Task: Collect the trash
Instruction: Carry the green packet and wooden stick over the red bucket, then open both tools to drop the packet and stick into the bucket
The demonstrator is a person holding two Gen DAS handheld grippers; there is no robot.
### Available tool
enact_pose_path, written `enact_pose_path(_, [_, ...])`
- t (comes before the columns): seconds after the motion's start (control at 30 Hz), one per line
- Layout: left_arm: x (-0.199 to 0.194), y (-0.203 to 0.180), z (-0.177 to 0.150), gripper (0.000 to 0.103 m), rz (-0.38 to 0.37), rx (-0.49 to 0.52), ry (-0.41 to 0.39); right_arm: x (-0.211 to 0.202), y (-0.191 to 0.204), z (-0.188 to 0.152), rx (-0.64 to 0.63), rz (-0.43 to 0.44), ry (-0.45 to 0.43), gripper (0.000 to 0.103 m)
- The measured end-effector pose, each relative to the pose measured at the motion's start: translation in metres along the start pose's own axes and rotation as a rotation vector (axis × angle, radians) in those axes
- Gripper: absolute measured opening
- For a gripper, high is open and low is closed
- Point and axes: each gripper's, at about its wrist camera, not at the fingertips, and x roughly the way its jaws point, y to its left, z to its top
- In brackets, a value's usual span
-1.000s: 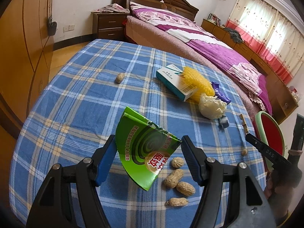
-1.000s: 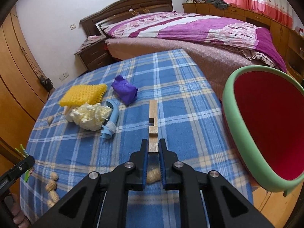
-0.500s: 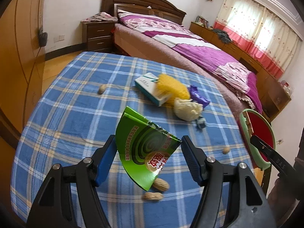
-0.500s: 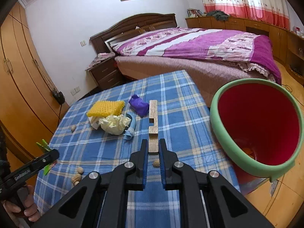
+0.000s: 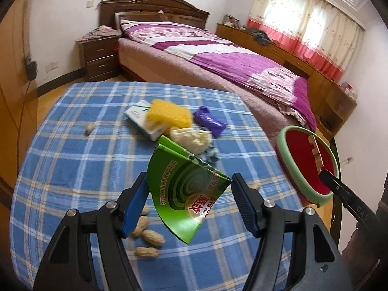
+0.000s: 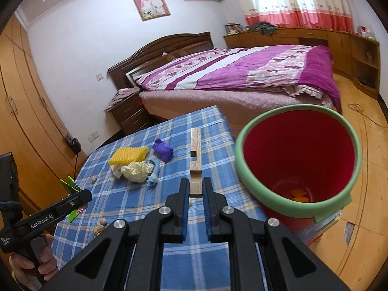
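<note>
Left wrist view: left gripper (image 5: pixel 189 191) clamped wide across a flattened green carton (image 5: pixel 185 189), blue pads (image 5: pixel 135 201) pressing on its two edges, carton raised above the near part of the table (image 5: pixel 72 145) in blue plaid cloth. Under it, by the near edge, a cluster of peanuts (image 5: pixel 148 235); one more peanut (image 5: pixel 89 129) alone toward the left edge. Toward the far edge, a pile: white box (image 5: pixel 139 121) under a yellow sponge (image 5: pixel 169 116), crumpled cream wrapper (image 5: pixel 191 138) just in front, purple wrapper (image 5: pixel 211 122) beside it on the right, small blue scrap (image 5: pixel 211 154) touching the cream one. Off the right edge of the table, red bin with green rim (image 5: pixel 288 167); over its mouth, a notched wooden strip (image 5: pixel 316 154) sticking out from the tip of the right gripper, whose jaws cannot be read here.

Right wrist view: right gripper (image 6: pixel 196 191) closed narrowly on the near end of the wooden strip (image 6: pixel 195 152), strip pointing away, above the right edge of the table (image 6: pixel 218 121). Red bin (image 6: pixel 242 167) just right of the strip, mouth open toward the camera, something orange at its bottom. Same pile near the far left corner: yellow sponge (image 6: pixel 128 155), cream wrapper (image 6: pixel 137 171), purple wrapper (image 6: pixel 163 149), blue scrap (image 6: pixel 152 178). At the left, left gripper (image 6: pixel 75 198) in a hand (image 6: pixel 31 266), green carton (image 6: pixel 71 185) edge-on in its jaws, above the left edge; peanuts (image 6: pixel 100 226) below it.
</note>
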Motion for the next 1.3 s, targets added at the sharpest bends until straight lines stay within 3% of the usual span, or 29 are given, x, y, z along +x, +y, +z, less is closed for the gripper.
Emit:
enact_pose_path(0.5, [0.033,-0.103,0.010,0.069,-0.106,0.199,0.033,-0.029,-0.076,0.005,0.127,-0.070,-0.086,0.013])
enact_pose_path(1.07, [0.087,-0.201,0.017,0.069,-0.233,0.356,0.067,-0.031,-0.146,0.001,0.252,-0.156,-0.091,0.013])
enact_pose_path(1.3, [0.110,-0.226,0.019,0.069,-0.250,0.395,0.085,-0.029,-0.162,0.002,0.269,-0.177,-0.087,0.013])
